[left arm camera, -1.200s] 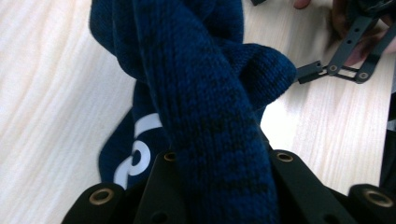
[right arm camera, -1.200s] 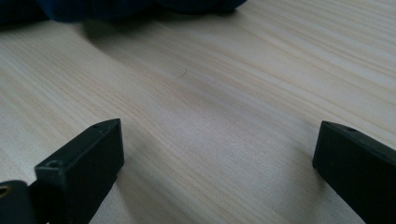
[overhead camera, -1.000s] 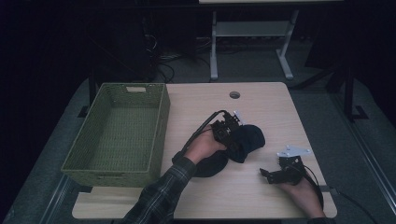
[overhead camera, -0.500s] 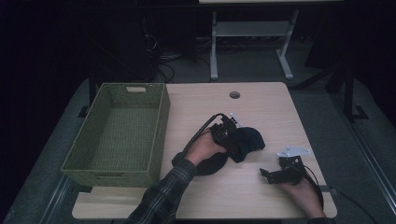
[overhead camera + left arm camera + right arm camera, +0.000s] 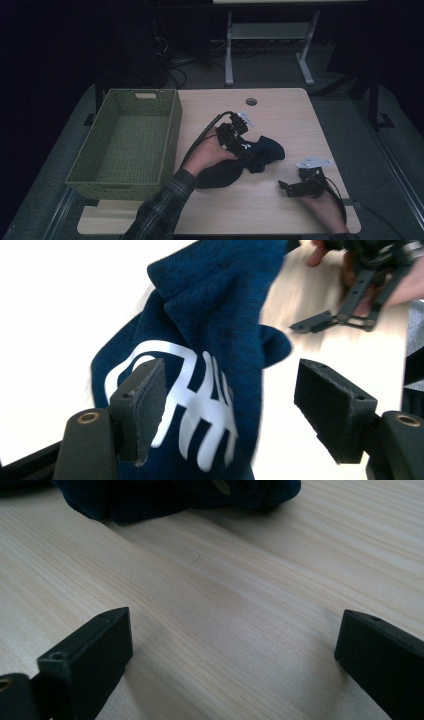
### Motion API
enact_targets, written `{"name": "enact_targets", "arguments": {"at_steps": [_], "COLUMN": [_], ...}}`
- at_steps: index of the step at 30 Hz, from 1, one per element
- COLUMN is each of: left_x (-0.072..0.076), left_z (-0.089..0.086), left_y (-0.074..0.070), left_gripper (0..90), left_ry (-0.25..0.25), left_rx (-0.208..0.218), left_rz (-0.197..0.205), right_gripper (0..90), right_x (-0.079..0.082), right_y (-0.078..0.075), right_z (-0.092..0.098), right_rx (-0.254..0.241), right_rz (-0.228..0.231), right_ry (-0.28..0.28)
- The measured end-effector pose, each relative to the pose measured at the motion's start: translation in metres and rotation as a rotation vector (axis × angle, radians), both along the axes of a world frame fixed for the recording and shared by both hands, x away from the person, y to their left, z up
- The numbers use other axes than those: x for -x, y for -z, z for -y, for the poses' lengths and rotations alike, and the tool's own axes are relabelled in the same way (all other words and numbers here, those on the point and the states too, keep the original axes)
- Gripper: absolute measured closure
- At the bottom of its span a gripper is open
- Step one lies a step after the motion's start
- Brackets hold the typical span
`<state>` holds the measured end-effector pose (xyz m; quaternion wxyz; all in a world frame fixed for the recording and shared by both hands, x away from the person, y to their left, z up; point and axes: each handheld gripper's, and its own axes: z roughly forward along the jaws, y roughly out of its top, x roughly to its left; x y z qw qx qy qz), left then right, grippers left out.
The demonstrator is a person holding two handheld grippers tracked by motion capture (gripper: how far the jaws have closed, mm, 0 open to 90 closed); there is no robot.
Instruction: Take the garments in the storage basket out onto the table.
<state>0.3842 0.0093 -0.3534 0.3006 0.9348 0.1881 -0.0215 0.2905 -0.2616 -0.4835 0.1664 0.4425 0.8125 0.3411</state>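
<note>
From the high view, my left gripper (image 5: 248, 156) sits over the dark blue knit garment (image 5: 265, 152), which lies crumpled near the middle of the light wooden table (image 5: 280, 112); my left hand (image 5: 210, 152) is wrapped around the gripper's body, and its cable loops back toward me. A green woven basket (image 5: 170, 132) stands at the table's left edge, just beside my plaid sleeve (image 5: 162, 210). My right gripper (image 5: 286, 187) rests low near the front right of the table, apart from the garment, with my right hand (image 5: 322, 205) behind it. In the left gripper view, my jaws stand wide apart with the garment between and beyond them; its white printed lettering (image 5: 200, 405) lies next to the left pad, and I cannot tell whether the pad touches the cloth. My right gripper (image 5: 327, 322) shows farther off. In the right gripper view, my jaws are spread wide over bare wood, the garment's edge (image 5: 175, 500) lying ahead of them.
</note>
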Motion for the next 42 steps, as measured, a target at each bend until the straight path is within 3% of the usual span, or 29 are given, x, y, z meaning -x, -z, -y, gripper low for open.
{"name": "enact_targets", "arguments": {"at_steps": [4, 7, 8, 11, 15, 17, 21, 28, 42], "left_x": [0.012, 0.021, 0.024, 0.032, 0.044, 0.048, 0.058, 0.068, 0.063], "left_z": [-0.015, -0.028, -0.032, -0.043, -0.054, -0.056, -0.057, -0.058, -0.058], "left_y": [-0.013, -0.018, -0.019, -0.018, -0.011, -0.005, 0.014, 0.053, 0.086], "left_gripper": [35.3, 50.1, 58.6, 64.9, 86.0, 89.9, 90.0, 89.9, 89.6], "left_ry": [-0.015, -0.034, -0.038, -0.044, -0.032, -0.029, -0.046, -0.083, -0.124], "left_rx": [0.011, 0.024, 0.025, 0.024, 0.007, -0.001, -0.031, -0.037, -0.113], "left_rz": [0.028, 0.029, 0.030, 0.022, -0.002, -0.013, -0.014, -0.009, 0.033], "right_gripper": [1.5, 1.6, 1.5, 1.6, 1.6, 1.5, 1.6, 1.5, 1.5], "right_x": [0.000, 0.000, 0.000, 0.000, 0.000, 0.000, 0.000, 0.000, 0.000], "right_y": [0.000, 0.000, 0.000, 0.000, 0.000, 0.000, 0.000, 0.000, 0.000], "right_z": [0.000, 0.000, 0.000, 0.000, 0.000, 0.000, 0.000, 0.000, 0.000], "right_rx": [0.000, 0.000, 0.000, 0.000, 0.000, -0.001, -0.001, 0.000, 0.002], "right_rz": [0.000, 0.000, 0.000, 0.000, -0.001, -0.001, 0.000, -0.002, -0.003], "right_ry": [0.000, 0.000, 0.000, 0.000, 0.001, 0.001, 0.000, 0.000, 0.000]}}
